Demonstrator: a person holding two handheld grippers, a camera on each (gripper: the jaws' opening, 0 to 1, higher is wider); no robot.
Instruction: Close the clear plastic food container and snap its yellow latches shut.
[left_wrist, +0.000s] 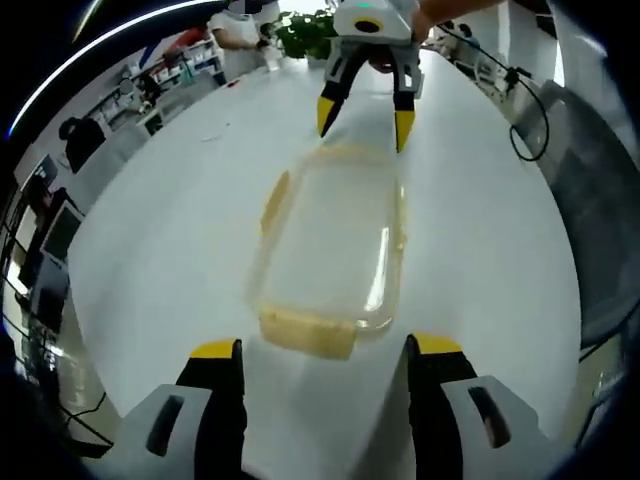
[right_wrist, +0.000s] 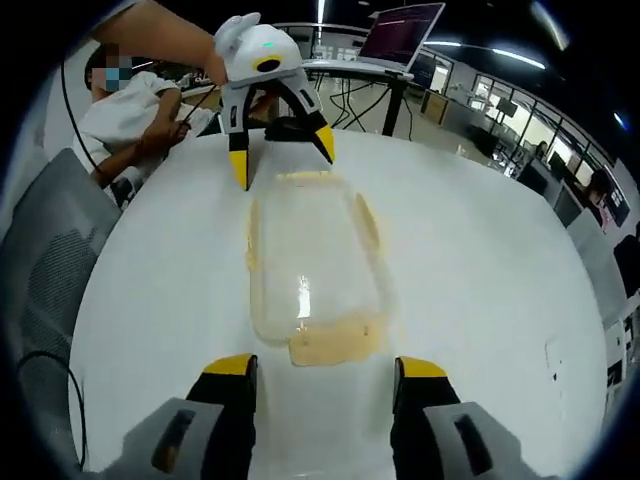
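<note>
A clear plastic food container (left_wrist: 330, 245) (right_wrist: 305, 265) with its lid on lies lengthwise on the white table (left_wrist: 180, 230) (right_wrist: 480, 260). Yellow latches (left_wrist: 305, 335) (right_wrist: 335, 347) stick out flat from its ends and sides. My left gripper (left_wrist: 325, 350) stands open just short of one end latch, touching nothing. My right gripper (right_wrist: 322, 365) is open at the opposite end, also apart from the container. Each gripper shows in the other's view, jaws spread at the far end: the right gripper (left_wrist: 362, 118), the left gripper (right_wrist: 282, 160).
A green plant (left_wrist: 305, 35) and a seated person (left_wrist: 240, 25) are at one end of the table. A grey mesh chair (right_wrist: 45, 260), a person's sleeve (right_wrist: 120, 110) and a laptop (right_wrist: 400, 35) lie at the other. Black cable (left_wrist: 525, 110) runs along the table edge.
</note>
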